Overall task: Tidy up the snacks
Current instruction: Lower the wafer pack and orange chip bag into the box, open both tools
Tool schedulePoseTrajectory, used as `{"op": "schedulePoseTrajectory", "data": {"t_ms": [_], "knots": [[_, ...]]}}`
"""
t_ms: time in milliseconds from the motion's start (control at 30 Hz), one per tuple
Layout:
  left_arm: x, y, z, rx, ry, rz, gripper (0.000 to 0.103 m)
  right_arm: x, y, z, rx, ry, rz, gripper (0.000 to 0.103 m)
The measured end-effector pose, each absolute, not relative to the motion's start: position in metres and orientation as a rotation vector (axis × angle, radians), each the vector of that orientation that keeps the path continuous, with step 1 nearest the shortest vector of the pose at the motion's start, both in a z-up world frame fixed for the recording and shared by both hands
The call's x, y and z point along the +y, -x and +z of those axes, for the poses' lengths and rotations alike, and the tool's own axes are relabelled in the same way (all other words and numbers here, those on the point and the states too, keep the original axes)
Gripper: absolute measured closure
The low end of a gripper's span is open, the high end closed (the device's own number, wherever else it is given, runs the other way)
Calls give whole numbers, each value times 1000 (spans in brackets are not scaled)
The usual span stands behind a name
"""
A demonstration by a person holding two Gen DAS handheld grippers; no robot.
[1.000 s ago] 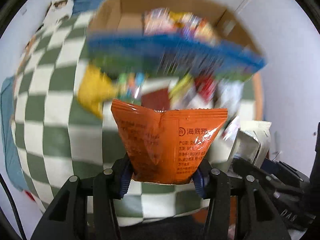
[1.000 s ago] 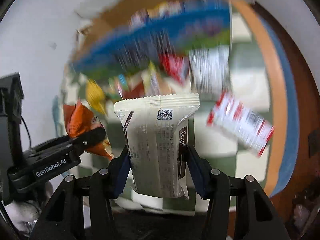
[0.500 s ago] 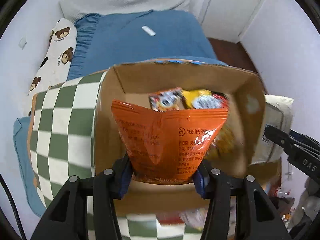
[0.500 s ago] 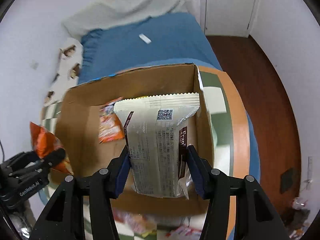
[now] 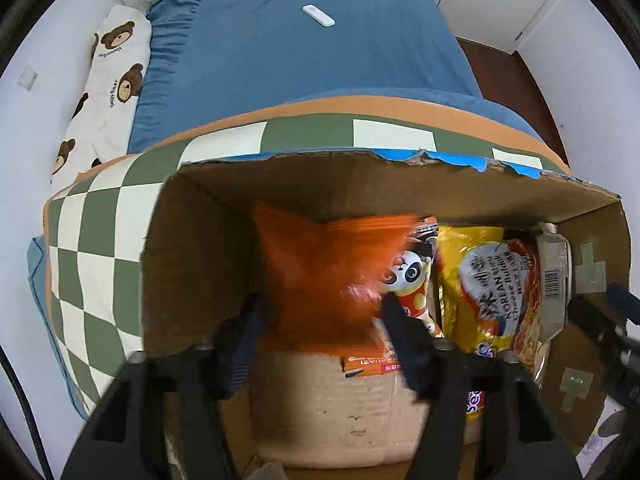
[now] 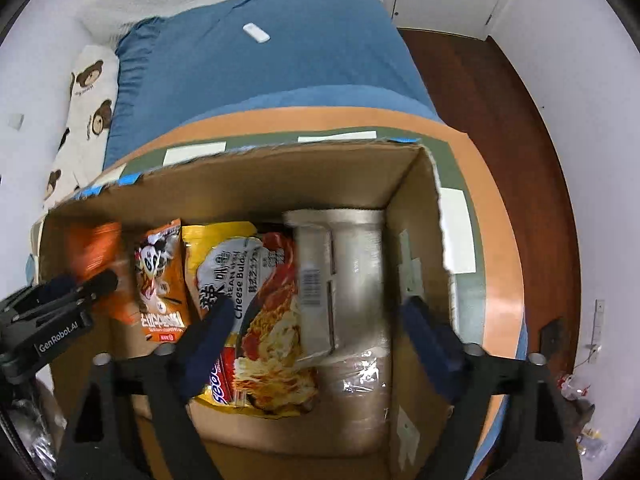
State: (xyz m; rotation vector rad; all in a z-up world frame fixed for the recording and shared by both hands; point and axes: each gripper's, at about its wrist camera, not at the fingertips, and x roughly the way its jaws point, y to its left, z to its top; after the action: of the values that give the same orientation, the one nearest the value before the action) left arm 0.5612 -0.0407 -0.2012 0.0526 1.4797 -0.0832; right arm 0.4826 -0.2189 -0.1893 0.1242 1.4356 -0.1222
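An open cardboard box (image 5: 200,248) (image 6: 416,208) stands on the checkered table. My left gripper (image 5: 324,316) hangs over its left end, jaws spread, and the blurred orange snack bag (image 5: 316,272) (image 6: 92,248) lies in front of them inside the box. My right gripper (image 6: 320,320) is open over the right end, and the cream wrapped bar (image 6: 340,276) lies blurred in the box between its fingers. A panda packet (image 5: 408,280) (image 6: 160,276) and a yellow cheese noodle pack (image 5: 492,292) (image 6: 256,308) lie in the middle.
The green and white checkered tablecloth (image 5: 100,240) has an orange rim (image 6: 492,216). Beyond it is a bed with a blue sheet (image 5: 304,48) (image 6: 272,48), a bear-print pillow (image 5: 108,80) and a small white remote (image 5: 318,15). Wooden floor (image 6: 500,92) lies to the right.
Both grippers have moved down over the box and opened. The orange bag and the cream bar have left the jaws and are dropping into the box.
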Motion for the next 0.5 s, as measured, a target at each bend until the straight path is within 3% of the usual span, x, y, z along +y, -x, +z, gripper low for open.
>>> {"op": "schedulePoseTrajectory", "data": {"t_ms": [33,67,500], "knots": [[-41,-561,-201,1476,-54,-82,14,-217,-483,-192,1435,-117,-118,11],[-42,-561,-202,1471,-63,-81,11,-216,-484,-194,1437,-111,-117,10],[-38,-536,-196,1427,-26,-87,11,-212,-466,-200,1412,-111,-90,10]]}}
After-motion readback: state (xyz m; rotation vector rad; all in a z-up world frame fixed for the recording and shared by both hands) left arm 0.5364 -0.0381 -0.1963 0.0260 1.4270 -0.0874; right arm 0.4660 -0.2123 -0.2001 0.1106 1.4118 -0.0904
